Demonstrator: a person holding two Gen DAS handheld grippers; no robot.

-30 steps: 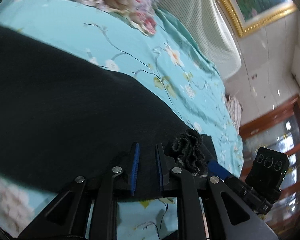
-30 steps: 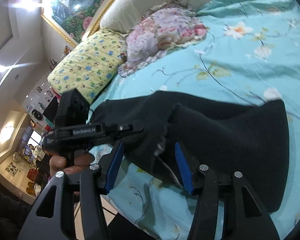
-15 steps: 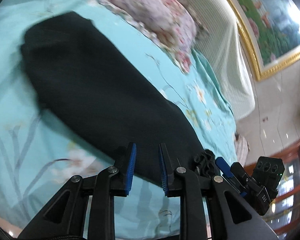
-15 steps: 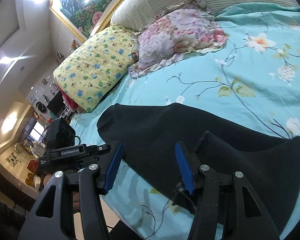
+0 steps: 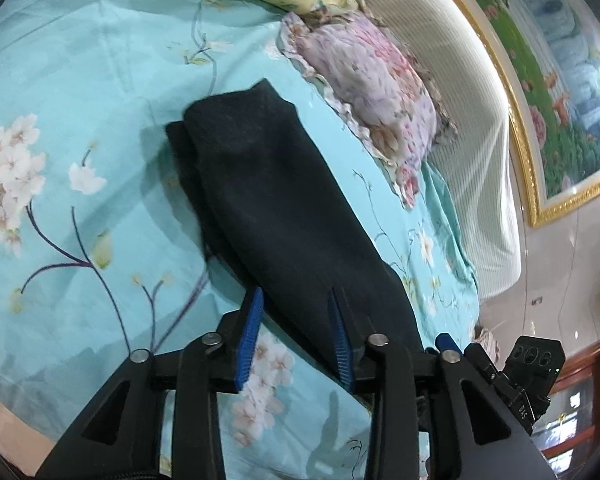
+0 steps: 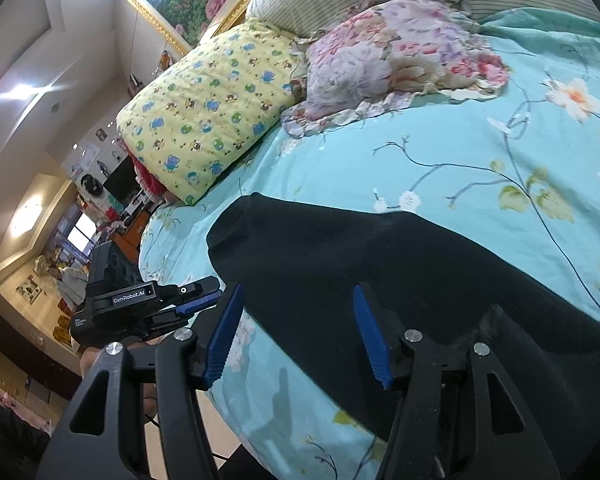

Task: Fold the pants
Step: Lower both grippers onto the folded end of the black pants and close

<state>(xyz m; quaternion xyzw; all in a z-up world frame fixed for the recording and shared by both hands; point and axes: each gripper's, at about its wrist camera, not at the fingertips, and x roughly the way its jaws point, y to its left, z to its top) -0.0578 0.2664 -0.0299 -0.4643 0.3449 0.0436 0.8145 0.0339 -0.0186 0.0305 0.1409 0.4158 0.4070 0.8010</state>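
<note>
Lying folded lengthwise on the bed (image 5: 80,80), black pants (image 5: 268,208) stretch toward a floral pillow (image 5: 364,80); left gripper (image 5: 294,334) and right gripper (image 6: 300,332) gape wide, empty.

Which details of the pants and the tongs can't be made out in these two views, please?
- Left wrist: pants near end hidden behind left tongs.
- Right wrist: waistband end cut off by the frame edge and right tongs.
- Both views: layer count unclear, dark fabric.
</note>
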